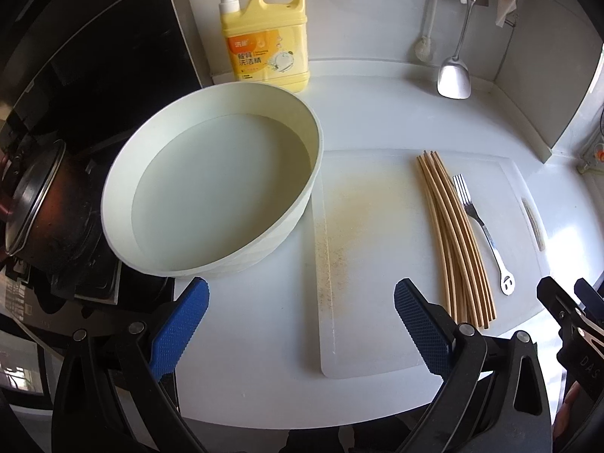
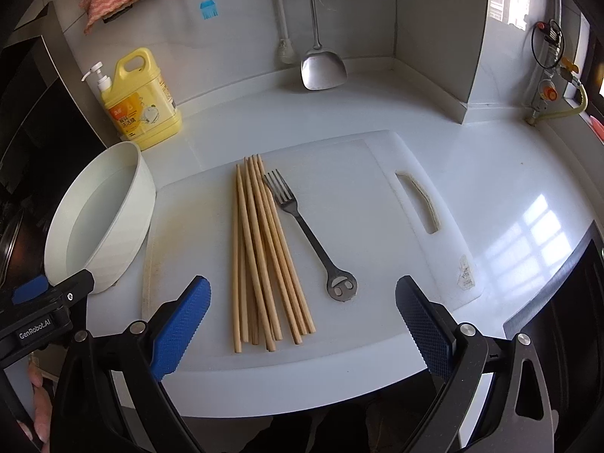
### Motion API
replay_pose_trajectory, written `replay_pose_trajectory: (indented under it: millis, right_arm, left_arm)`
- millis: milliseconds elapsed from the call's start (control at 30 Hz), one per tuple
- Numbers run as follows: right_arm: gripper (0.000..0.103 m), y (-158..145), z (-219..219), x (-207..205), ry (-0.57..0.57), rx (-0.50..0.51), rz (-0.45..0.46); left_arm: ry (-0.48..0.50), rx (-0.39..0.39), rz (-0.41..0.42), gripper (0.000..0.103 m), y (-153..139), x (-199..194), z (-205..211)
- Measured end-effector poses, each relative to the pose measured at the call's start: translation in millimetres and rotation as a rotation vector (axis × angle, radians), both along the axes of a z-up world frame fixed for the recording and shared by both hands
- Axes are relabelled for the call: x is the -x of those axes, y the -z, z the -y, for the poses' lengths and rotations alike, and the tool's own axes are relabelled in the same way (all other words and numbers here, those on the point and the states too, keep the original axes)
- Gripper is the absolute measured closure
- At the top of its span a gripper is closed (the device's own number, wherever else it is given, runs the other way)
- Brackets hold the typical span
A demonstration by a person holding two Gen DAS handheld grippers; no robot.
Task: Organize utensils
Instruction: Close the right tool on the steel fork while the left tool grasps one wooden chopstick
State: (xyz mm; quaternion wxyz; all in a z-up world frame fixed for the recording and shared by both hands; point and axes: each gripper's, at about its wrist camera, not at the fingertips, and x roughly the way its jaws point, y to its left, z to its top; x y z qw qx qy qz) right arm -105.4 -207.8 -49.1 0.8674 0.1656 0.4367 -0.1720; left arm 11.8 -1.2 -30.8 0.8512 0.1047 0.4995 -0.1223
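From your left wrist camera, your left hand-held gripper [image 1: 300, 330] hangs released above the white bench [image 1: 377, 120], its blue-padded fingers [image 1: 179, 330] spread wide with nothing between them. Ahead to the left sits a round cream-white plastic basin [image 1: 211, 181] with water in it, touching the left edge of a white plastic cutting board [image 1: 377, 264]. On the board's right part lies a bundle of pale wooden chopsticks [image 1: 458, 238], and just beside it a slim metal fork [image 1: 481, 226], tines pointing away from you. A yellow dish-soap jug with a white pump [image 1: 266, 37] stands behind the basin. From your right wrist camera, your right hand-held gripper [image 2: 302, 324] is likewise released and empty, hovering over the near edge of the board [image 2: 358, 204]. The chopsticks [image 2: 264, 253] lie in front of it, the fork [image 2: 307, 234] just right of them, and the basin [image 2: 98, 215] sits at far left.
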Motion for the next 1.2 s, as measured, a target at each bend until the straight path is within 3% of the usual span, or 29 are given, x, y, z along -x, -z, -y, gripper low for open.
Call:
replay_pose_trajectory:
  millis: [267,467,733,1200]
  right_arm:
    - [0.009,19.4,17.4,0.3,-0.024,0.096,0.022]
    - [0.009,40.3,38.4,-10.1,-0.086,0.099,0.045]
    - [0.009,66.0,55.9,-34.2,-0.222,0.111,0.081]
    - [0.009,94.0,54.0,-80.1,-0.272,0.211,-0.002]
  left_arm:
    - [0.062,-0.002,0.011,0.006,21.7,0.8,31.3]
    - [0.012,0.035,0.028,0.006,38.7,4.3,53.7]
    - [-0.041,0.014,0.084,0.006,53.4,16.1,76.5]
    - [-0.061,0.060,0.124,0.006,71.0,7.9,78.0]
